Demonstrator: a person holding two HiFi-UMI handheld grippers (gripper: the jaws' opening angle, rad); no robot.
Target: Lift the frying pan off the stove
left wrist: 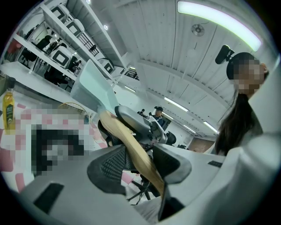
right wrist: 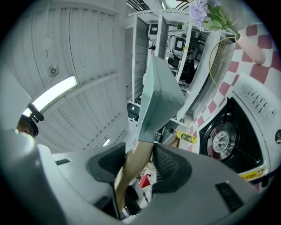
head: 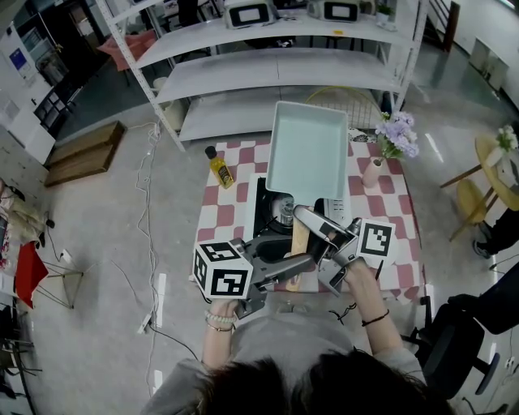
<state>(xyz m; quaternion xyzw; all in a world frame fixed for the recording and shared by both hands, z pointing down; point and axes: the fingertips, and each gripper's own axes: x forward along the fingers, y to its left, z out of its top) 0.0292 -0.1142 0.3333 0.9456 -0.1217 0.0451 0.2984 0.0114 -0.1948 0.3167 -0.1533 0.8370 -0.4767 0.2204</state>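
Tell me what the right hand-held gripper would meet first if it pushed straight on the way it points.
The right hand-held gripper is shut on the wooden handle. Straight ahead along that handle is the pale green body of the frying pan, so it would probably meet that first.

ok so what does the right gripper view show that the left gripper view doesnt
Only the right gripper view: the stove burner, plus the pink vase with purple flowers on the checked cloth.

Only the left gripper view: the holder's long hair and a distant person in a cap.

Both: jaws clamped on the wooden handle, the pale pan raised beyond them, and the yellow oil bottle.
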